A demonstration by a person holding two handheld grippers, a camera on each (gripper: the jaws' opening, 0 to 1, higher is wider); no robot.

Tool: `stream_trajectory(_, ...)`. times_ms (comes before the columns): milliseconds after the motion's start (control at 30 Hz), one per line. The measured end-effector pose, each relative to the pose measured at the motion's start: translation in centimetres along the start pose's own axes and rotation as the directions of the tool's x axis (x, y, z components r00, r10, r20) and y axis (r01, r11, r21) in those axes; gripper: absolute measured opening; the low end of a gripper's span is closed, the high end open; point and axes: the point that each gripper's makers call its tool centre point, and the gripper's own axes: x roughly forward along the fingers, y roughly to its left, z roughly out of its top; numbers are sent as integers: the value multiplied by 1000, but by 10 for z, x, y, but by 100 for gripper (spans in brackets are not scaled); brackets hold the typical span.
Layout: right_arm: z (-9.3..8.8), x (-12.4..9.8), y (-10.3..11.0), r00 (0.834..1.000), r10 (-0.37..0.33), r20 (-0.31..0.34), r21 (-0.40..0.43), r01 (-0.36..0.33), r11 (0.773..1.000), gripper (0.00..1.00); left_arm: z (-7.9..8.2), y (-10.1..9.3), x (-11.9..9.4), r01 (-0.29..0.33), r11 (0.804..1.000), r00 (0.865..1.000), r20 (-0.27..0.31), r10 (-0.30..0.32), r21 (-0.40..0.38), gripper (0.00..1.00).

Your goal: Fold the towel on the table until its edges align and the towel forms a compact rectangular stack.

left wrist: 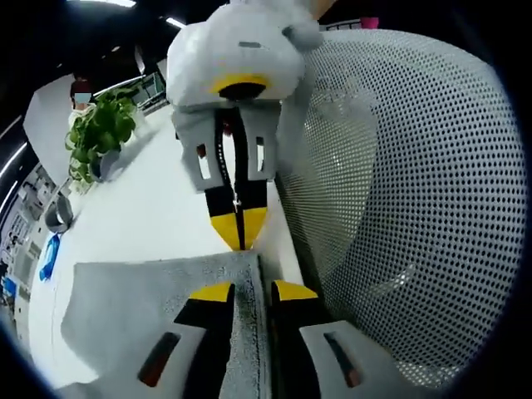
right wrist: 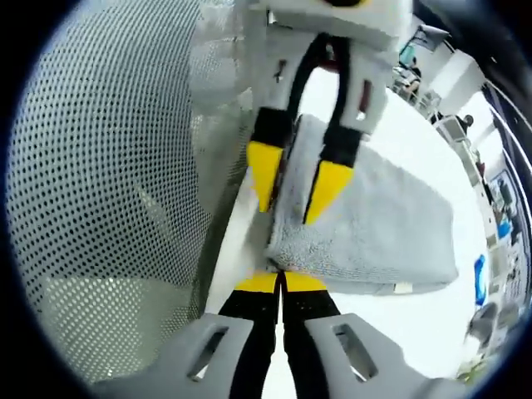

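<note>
Left gripper view is showing the grey towel (left wrist: pixel 150 307) lying on the white table (left wrist: pixel 141 224), its right-hand edge being pinched between the yellow-tipped jaws of the left gripper (left wrist: pixel 249 291) at 6 o'clock. The right gripper (left wrist: pixel 239 229) is being seen from the front at 12 o'clock, its tips pressed together just beyond the towel's far corner; whether cloth is being gripped there cannot be told. A potted plant (left wrist: pixel 101 129) is being shown at 10 o'clock and a white mesh chair back (left wrist: pixel 407 208) at 3 o'clock.

In the right gripper view the right gripper (right wrist: pixel 281 284) is clenched at 6 o'clock beside the towel's (right wrist: pixel 374 224) near edge, and the left gripper (right wrist: pixel 298 191) is being seen at 12 o'clock grasping the folded towel's thick edge. The chair back (right wrist: pixel 108 183) is being shown at 9 o'clock.
</note>
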Motion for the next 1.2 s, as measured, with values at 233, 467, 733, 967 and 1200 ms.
stream_trajectory(233, 26, -12, -27, 989, -60, 132, 208, 32, 978, 0, -1, 11, 4, -67, 997, 998, -19, 66, -44, 25)
stream_trajectory(467, 31, -8, -41, 986, -76, 147, 267, 34, 963, 0, -9, 34, -1, -97, 901, 992, 30, 122, -423, 11)
stream_trajectory(733, 29, -12, -46, 987, -69, 147, 185, 41, 982, 9, -12, 40, -6, -84, 862, 989, 62, 132, -500, 6)
stream_trajectory(967, 32, 0, -41, 998, 30, 51, -89, -26, 996, 22, -10, 39, -6, -81, 877, 990, 61, 124, -473, 6)
stream_trajectory(1200, 42, 6, -40, 994, 110, 23, -142, -105, 984, 5, -12, 37, -8, -97, 922, 992, 43, 122, -374, 6)
